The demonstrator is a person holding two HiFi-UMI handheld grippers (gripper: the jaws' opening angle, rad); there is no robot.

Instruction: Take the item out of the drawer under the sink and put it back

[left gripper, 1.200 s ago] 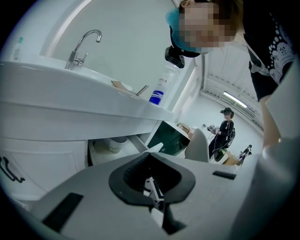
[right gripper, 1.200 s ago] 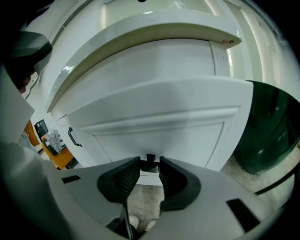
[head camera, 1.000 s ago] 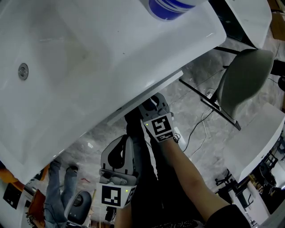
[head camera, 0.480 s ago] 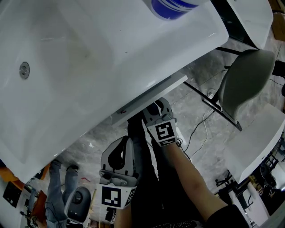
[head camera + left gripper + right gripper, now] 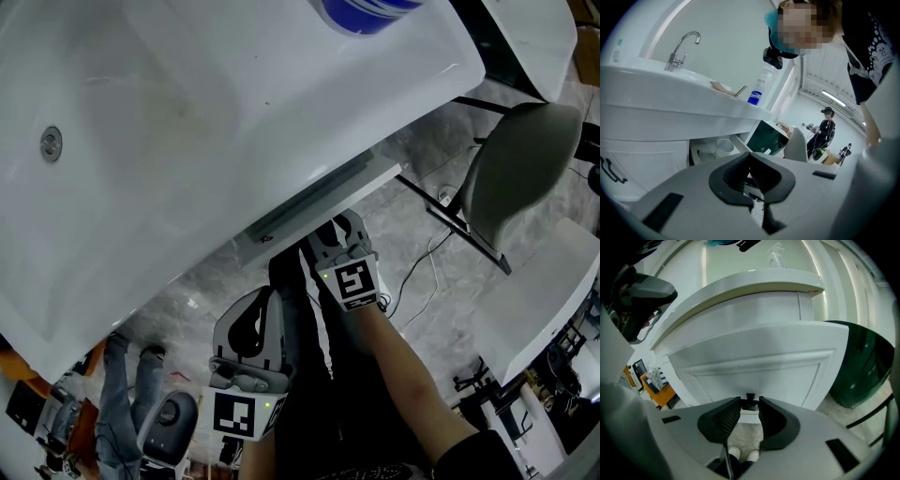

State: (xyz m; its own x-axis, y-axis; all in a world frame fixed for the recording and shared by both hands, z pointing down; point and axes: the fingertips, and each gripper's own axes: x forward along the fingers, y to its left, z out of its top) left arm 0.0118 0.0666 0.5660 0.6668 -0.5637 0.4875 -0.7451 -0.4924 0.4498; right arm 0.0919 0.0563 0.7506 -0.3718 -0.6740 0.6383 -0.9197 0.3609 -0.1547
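Below the white ceramic sink (image 5: 187,103), a white panelled drawer (image 5: 323,197) stands slightly forward of the cabinet face. At the drawer front under the sink, the right gripper (image 5: 333,234) is clamped on the small dark drawer handle (image 5: 749,402), one black ribbed pad on each side of it. The drawer panel fills the right gripper view, and the sink rim overhangs it.

Lower than the sink and nearer the person, the left gripper (image 5: 255,314) is well apart from the drawer. Its jaws meet at the tips and nothing is between them.

Under the sink counter, the left gripper view shows an opening with a white round cup (image 5: 724,146) standing inside. Whether that opening is the same drawer cannot be told from the views.

On top of the sink stand a curved chrome tap (image 5: 684,47) and, near the corner of the rim, a clear plastic bottle with a blue label (image 5: 757,91). A round metal drain (image 5: 52,142) sits in the basin.

To the right of the sink, a grey moulded chair (image 5: 511,169) stands on the grey marbled floor (image 5: 412,187). Beyond the sink's far corner, a person in dark clothes (image 5: 826,129) stands in the background.
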